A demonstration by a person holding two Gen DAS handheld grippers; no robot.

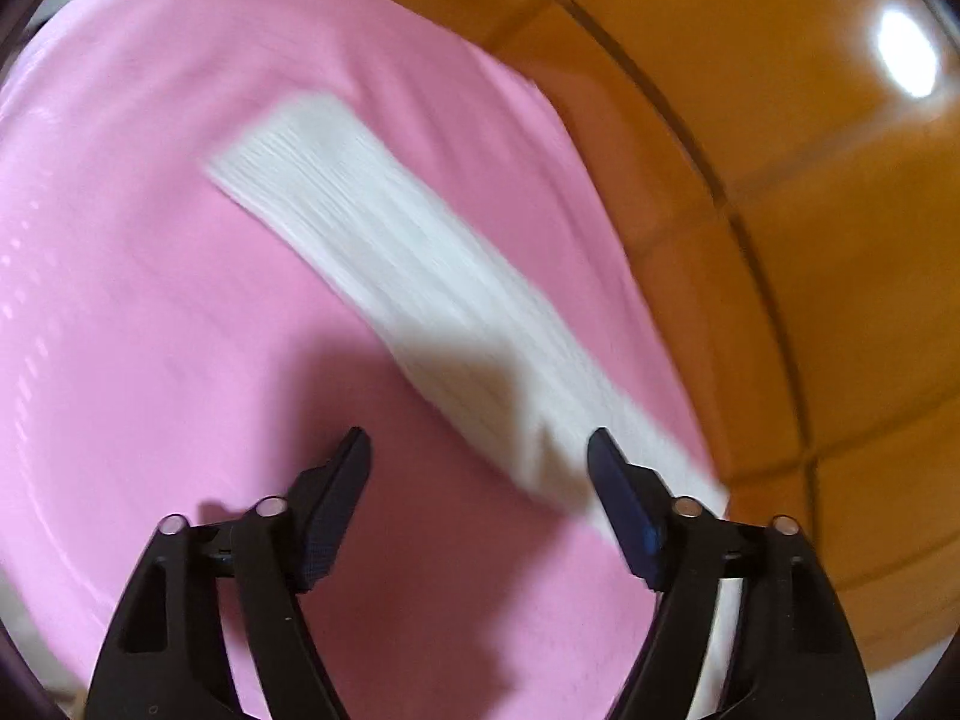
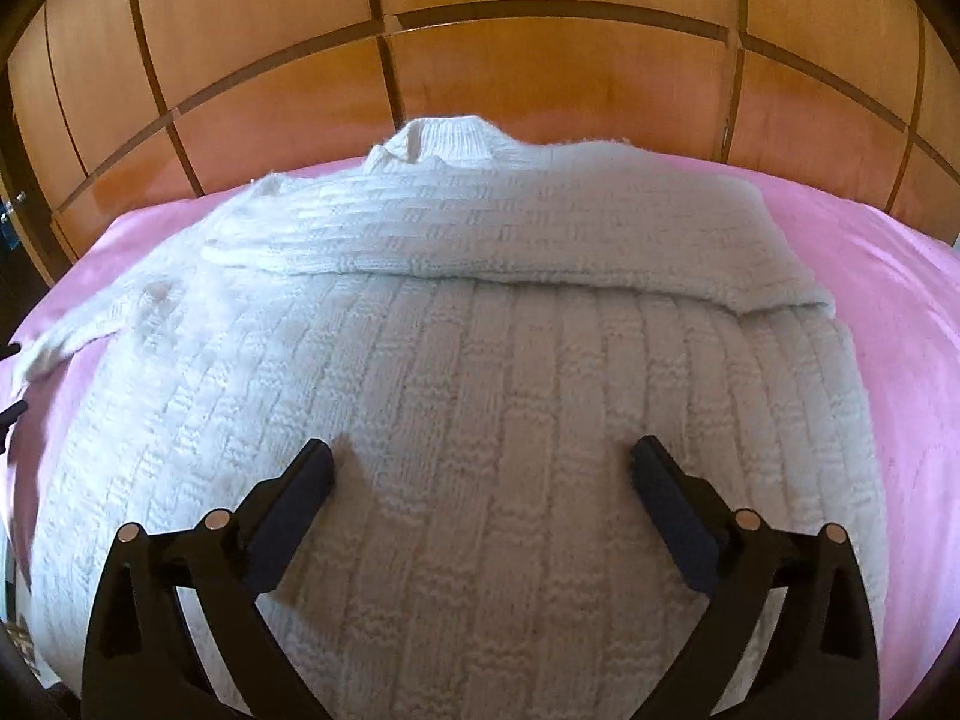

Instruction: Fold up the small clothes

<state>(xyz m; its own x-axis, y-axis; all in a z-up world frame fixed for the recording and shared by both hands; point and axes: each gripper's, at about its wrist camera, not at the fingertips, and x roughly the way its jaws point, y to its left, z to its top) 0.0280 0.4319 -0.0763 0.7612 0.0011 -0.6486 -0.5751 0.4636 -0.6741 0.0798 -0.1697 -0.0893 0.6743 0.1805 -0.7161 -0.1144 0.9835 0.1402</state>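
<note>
A white knitted sweater (image 2: 456, 396) lies flat on a pink cloth (image 2: 888, 300). Its right sleeve (image 2: 540, 222) is folded across the chest; the collar (image 2: 444, 141) points away from me. The left sleeve (image 1: 384, 252) stretches out over the pink cloth (image 1: 150, 240) in the left wrist view, blurred. My left gripper (image 1: 480, 450) is open above the pink cloth, its right finger over the sleeve near the shoulder end. My right gripper (image 2: 483, 462) is open and empty above the sweater's lower body.
Orange-brown wooden panelled doors (image 2: 540, 60) stand right behind the pink surface. They also show in the left wrist view (image 1: 810, 240), with a bright light reflection (image 1: 906, 54). The pink cloth's edge runs along the panels.
</note>
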